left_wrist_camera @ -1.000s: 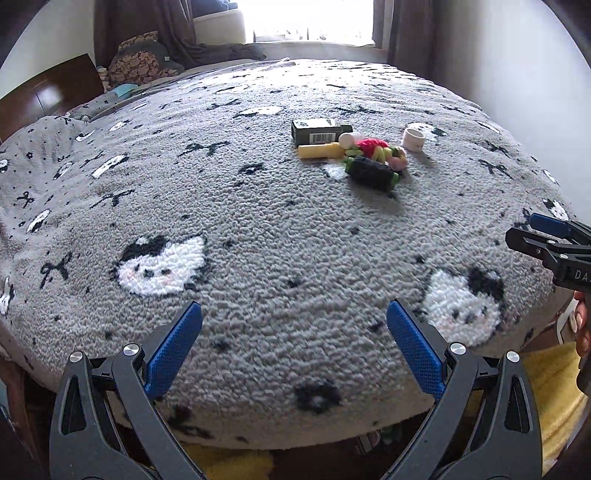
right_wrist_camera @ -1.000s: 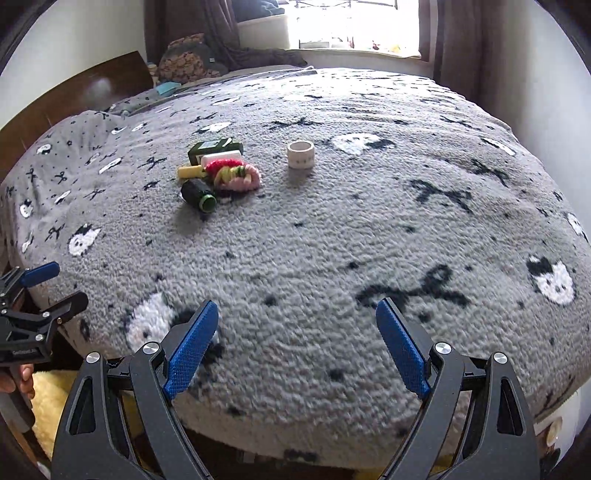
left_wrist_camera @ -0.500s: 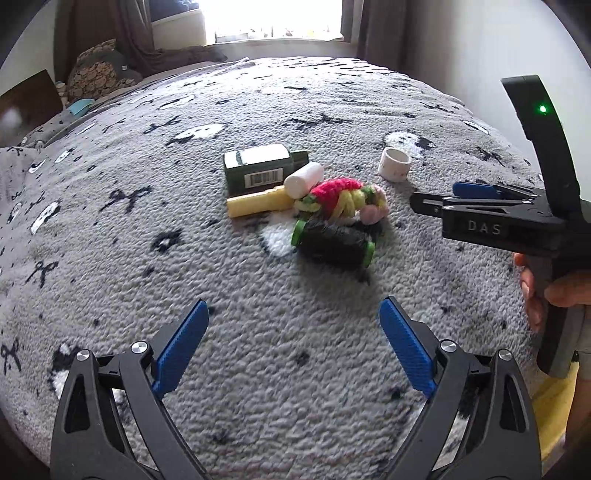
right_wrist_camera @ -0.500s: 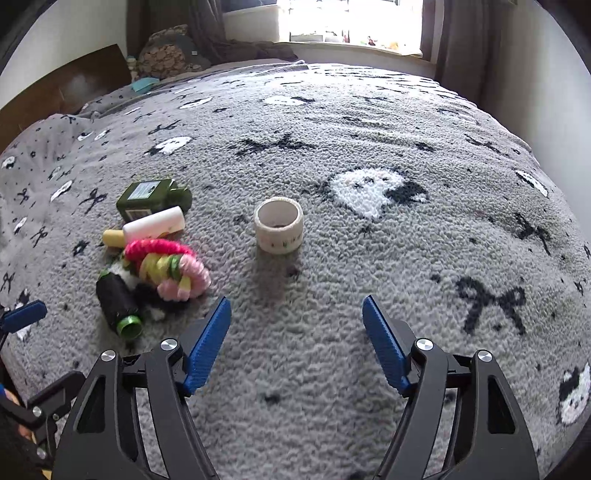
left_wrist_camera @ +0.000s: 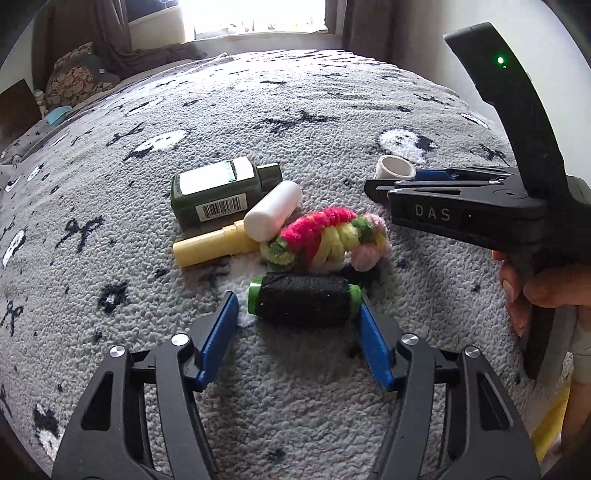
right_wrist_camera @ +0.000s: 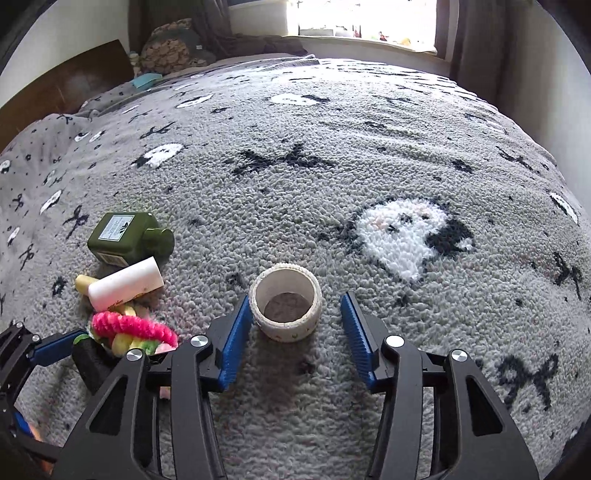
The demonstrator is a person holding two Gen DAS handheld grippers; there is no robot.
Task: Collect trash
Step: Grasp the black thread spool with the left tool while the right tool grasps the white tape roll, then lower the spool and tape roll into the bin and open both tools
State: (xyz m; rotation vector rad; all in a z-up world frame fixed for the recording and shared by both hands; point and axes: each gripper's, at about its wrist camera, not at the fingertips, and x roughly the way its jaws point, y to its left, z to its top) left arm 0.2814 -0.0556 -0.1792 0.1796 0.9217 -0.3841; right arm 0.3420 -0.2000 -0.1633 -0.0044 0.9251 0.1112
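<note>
A black thread spool with green ends [left_wrist_camera: 301, 303] lies on the grey blanket [left_wrist_camera: 295, 110]. My left gripper [left_wrist_camera: 297, 308] is open, its blue fingers [left_wrist_camera: 218, 332] either side of the spool. Behind it lie fuzzy coloured hair ties [left_wrist_camera: 328, 242], a white tube [left_wrist_camera: 273, 216], a yellow tube [left_wrist_camera: 210, 249] and a green bottle [left_wrist_camera: 218, 192]. My right gripper [right_wrist_camera: 297, 314] is open around a white tape roll [right_wrist_camera: 285, 307], its left finger [right_wrist_camera: 234, 338] touching the roll. The roll also shows in the left wrist view [left_wrist_camera: 393, 168].
The bed runs back to pillows [right_wrist_camera: 170, 50], a wooden headboard [right_wrist_camera: 55, 88] and a bright window [right_wrist_camera: 362, 18]. A wall [left_wrist_camera: 424, 37] lies along the right side. My right gripper's body [left_wrist_camera: 480, 206] stands right of the pile.
Both grippers have moved forward over the bed and narrowed. The left one now straddles the black spool, the right one the tape roll.
</note>
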